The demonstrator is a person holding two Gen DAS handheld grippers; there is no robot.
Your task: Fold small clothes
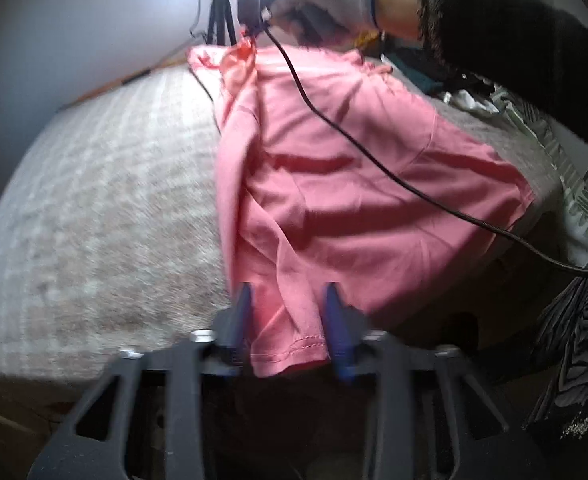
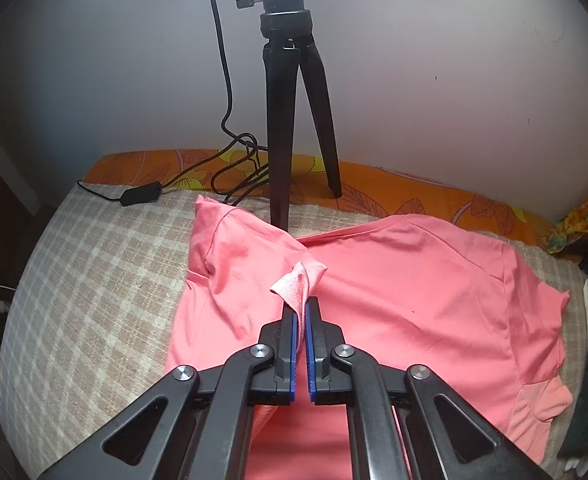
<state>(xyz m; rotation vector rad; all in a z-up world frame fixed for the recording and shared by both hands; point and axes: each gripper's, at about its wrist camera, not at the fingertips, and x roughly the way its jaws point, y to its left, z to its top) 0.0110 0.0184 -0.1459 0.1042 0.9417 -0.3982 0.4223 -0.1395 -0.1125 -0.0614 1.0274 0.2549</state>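
Observation:
A pink T-shirt (image 1: 353,160) lies spread on a chequered bed cover (image 1: 94,200). Its near hem corner sits between the blue fingers (image 1: 246,304) of my left gripper (image 1: 290,300); the jaws stand apart and the hem lies flat across the gap, unpinched. At the shirt's far end a gloved hand (image 1: 325,4) holds my right gripper (image 1: 250,34). In the right wrist view the right gripper (image 2: 301,304) is shut on a raised ribbed edge of the T-shirt (image 2: 413,300), lifted a little off the bed cover (image 2: 94,260).
A black tripod (image 2: 286,120) stands at the far edge on an orange flowered sheet (image 2: 373,184), with a cable and adapter (image 2: 140,194) beside it. A black cable (image 1: 373,152) runs across the shirt. Other clothes (image 1: 573,320) are heaped at the right. A wall is behind.

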